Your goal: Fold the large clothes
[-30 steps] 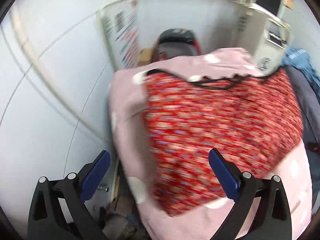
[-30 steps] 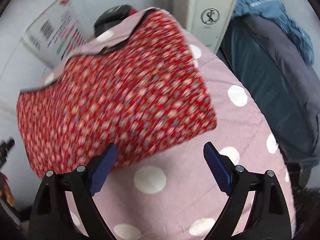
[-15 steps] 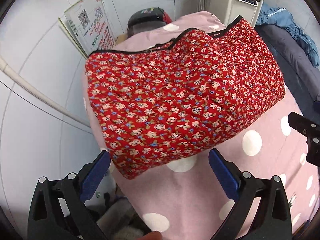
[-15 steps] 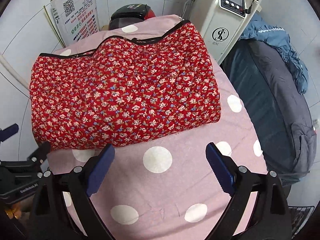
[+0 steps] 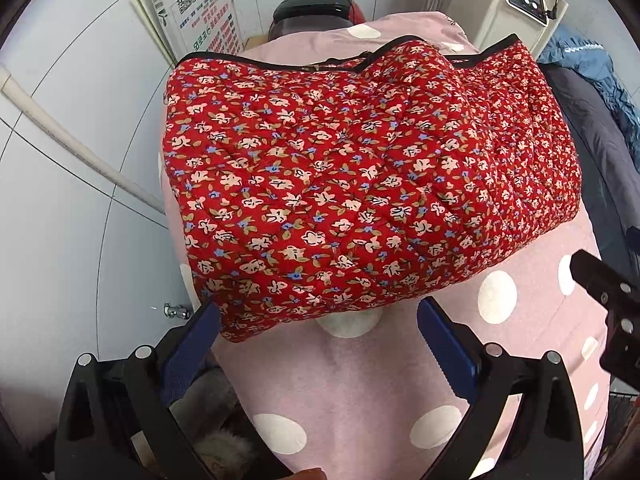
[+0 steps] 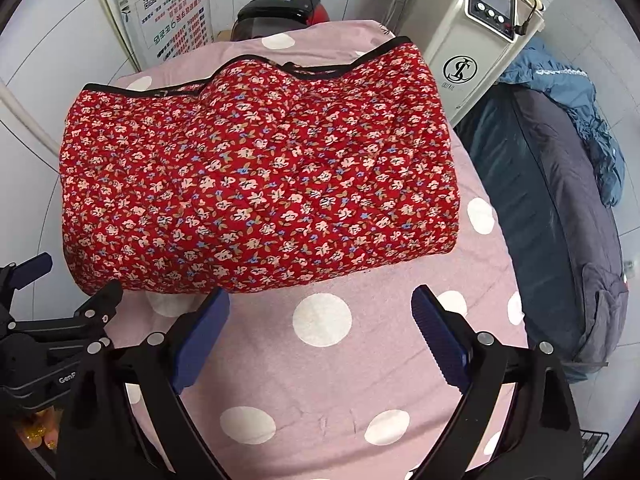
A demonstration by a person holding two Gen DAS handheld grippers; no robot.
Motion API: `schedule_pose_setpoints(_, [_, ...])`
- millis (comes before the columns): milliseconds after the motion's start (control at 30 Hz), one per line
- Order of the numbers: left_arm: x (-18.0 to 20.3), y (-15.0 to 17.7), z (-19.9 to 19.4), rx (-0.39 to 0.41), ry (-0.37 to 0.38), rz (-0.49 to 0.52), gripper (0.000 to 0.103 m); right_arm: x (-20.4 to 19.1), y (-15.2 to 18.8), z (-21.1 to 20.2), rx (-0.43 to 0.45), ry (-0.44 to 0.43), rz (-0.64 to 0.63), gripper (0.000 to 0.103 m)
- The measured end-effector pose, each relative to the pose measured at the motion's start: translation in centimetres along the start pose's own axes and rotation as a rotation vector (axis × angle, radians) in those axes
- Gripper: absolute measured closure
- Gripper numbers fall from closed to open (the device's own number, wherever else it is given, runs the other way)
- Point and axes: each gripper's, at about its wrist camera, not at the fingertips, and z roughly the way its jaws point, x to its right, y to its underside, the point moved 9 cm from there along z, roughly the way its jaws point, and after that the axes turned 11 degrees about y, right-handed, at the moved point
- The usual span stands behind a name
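Observation:
A red quilted floral garment point(image 5: 360, 184) with black trim lies folded into a thick rectangle on a pink polka-dot covered table point(image 5: 360, 392). It also shows in the right wrist view point(image 6: 256, 188). My left gripper point(image 5: 318, 340) is open and empty, just short of the garment's near left corner. My right gripper point(image 6: 320, 328) is open and empty, over the pink cover point(image 6: 320, 380) in front of the garment's near edge. The left gripper's body shows at the left edge of the right wrist view point(image 6: 52, 332).
A white machine with a screen point(image 6: 476, 36) stands behind the table on the right. A dark grey and blue jacket point(image 6: 560, 184) lies to the right. A poster point(image 6: 172, 12) and a black helmet point(image 6: 280, 12) are at the back by the white tiled wall.
Both grippers have drawn back from the garment and steadied; the garment lies still, and the views now look down on it from the near side.

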Motion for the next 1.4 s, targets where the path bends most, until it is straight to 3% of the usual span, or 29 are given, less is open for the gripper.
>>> schedule_pose_setpoints(433, [-0.9,0.4,0.9,-0.021,-0.008,-0.005,0.007,-0.5,0.9,0.8,-0.037,-0.014,0.008,0.012])
schedule_pose_setpoints(900, [-1.1,0.4,0.9,-0.019,-0.053,0.029,0.006,0.0,0.9,0.7,-0.03,-0.009,0.017,0.012])
schedule_pose_setpoints(1400, [-1.1,0.4,0.8,-0.015,-0.047,0.036,0.006,-0.1,1.0,0.5,-0.022,0.001,0.008,0.012])
